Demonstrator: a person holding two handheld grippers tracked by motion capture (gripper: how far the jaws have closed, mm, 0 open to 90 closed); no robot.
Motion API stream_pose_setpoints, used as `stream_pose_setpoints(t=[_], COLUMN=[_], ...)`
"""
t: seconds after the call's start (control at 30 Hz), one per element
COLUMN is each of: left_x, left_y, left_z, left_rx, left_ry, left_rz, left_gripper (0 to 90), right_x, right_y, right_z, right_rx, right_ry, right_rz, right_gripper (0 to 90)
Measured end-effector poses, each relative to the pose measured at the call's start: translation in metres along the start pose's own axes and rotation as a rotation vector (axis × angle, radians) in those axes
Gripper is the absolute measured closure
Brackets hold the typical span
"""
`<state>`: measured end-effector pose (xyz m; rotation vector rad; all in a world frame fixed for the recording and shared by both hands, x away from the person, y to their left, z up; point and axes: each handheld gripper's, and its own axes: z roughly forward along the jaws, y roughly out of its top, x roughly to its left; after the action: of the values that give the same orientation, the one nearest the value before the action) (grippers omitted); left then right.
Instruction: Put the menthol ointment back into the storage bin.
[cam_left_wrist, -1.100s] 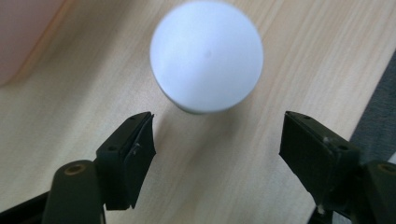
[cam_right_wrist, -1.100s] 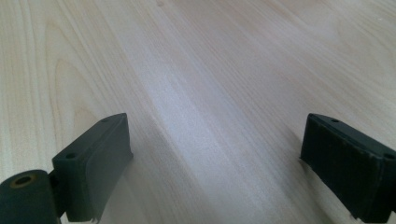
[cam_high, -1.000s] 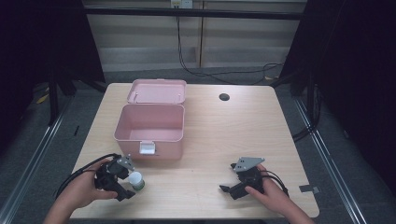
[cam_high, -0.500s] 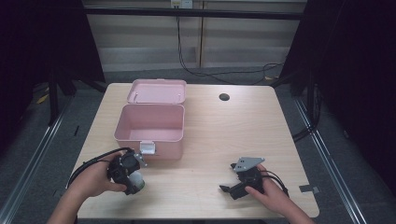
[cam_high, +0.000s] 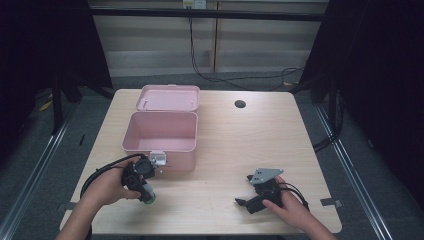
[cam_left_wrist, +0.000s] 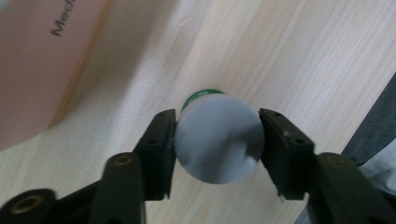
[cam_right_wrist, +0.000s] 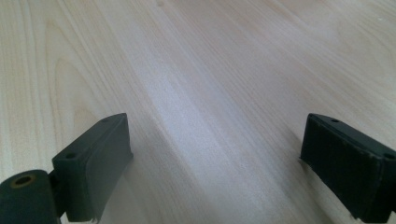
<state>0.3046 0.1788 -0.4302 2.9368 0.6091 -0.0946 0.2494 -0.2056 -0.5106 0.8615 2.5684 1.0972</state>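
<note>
Just in front of the open pink box (cam_high: 160, 131), the left gripper (cam_left_wrist: 217, 140) clamps a green-capped white bottle (cam_left_wrist: 218, 137) above the worktop (cam_high: 240, 145), where its smooth round body could slip, while the right gripper (cam_right_wrist: 217, 163), well right, gapes empty.

Pink box (cam_left_wrist: 42, 60) – cut-off black print "Med"

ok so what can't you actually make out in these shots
- Bottle in the left gripper: label and contents; left gripper view shows its flat end, high view too small.
- Pink box: lettering cut off and blurred at left gripper view's edge.
- Box latch: too small in high view.
</note>
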Motion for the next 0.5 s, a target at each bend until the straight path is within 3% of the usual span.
stream_pose_setpoints(t=[0.13,0.17,0.33,0.5], left_x=[-0.001,-0.003,-0.004,-0.006], left_y=[0.003,0.004,0.008,0.01], left_z=[-0.001,0.0,-0.005,-0.014], left_rx=[0.03,0.038,0.043,0.044], left_ry=[-0.009,-0.016,-0.031,-0.028], left_rz=[0.003,-0.011,-0.001,-0.019], left_gripper=[50.1,50.3,50.3,50.3], right_x=[0.0,0.0,0.0,0.0], right_y=[0.0,0.0,0.0,0.0], right_z=[0.0,0.0,0.0,0.0], right_rx=[0.0,-0.001,0.0,0.0], right_ry=[0.0,0.0,0.0,0.0], right_rz=[0.0,-0.001,-0.001,-0.001], right_gripper=[8.0,8.0,8.0,8.0])
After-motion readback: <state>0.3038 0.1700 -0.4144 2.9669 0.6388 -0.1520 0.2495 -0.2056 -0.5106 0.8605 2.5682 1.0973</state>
